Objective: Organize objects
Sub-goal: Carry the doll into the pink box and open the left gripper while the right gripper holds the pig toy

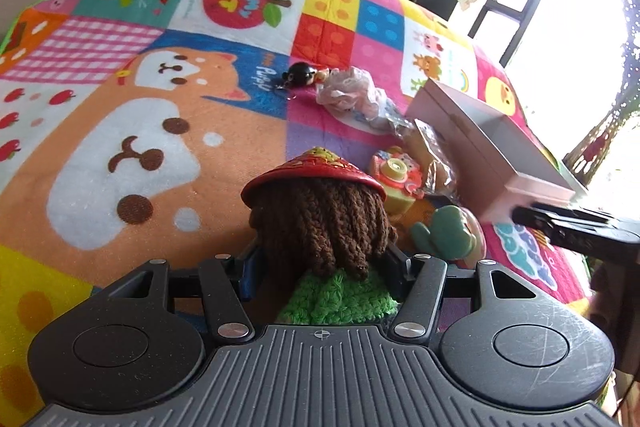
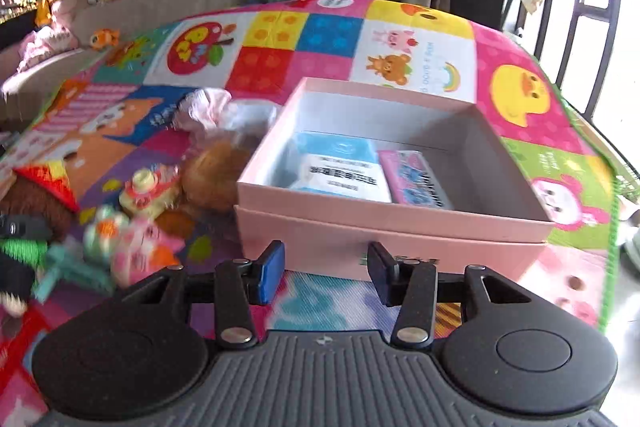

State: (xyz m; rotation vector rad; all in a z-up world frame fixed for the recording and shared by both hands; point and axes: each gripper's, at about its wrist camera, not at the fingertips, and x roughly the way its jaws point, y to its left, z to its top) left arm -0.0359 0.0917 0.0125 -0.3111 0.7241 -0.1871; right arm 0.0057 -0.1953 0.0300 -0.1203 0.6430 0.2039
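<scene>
Bright patchwork play mat (image 1: 152, 131) covers the surface, printed with a shiba dog, an apple, coloured blocks, a yellow chick. Beige sofa behind with small plush toys along it; tall window at the right, washed out by daylight.

Left gripper (image 1: 324, 263): fingers clamped on a crochet doll (image 1: 320, 223) with brown yarn braids, red woven conical hat and green knitted body. The doll sits between the jaws, facing away from the camera.

Just beyond the doll, a loose cluster on the mat: a toy camera (image 1: 394, 175) in pink and yellow, a green cactus-shaped toy (image 1: 440, 235), a crinkled plastic bag (image 1: 432, 151) with something tan inside. Farther back, a pale pink crumpled bundle (image 1: 348, 91) and a small black round-headed figure (image 1: 302, 73) beside it.

Pink box (image 2: 400, 223) stands open at the right of the cluster, its tray apparently seated in its own lid. Inside: a blue-and-white packet (image 2: 340, 167) with a printed label, and a pink-and-blue packet (image 2: 416, 179) touching it on the right. The print is too blurred to read.

Right gripper (image 2: 326, 273): fingers apart, nothing between them, hovering just in front of the box's near wall. Blue pad (image 2: 272, 273) shows on its left finger. From the left camera, that gripper appears as a dark shape at the box's near corner.
</scene>
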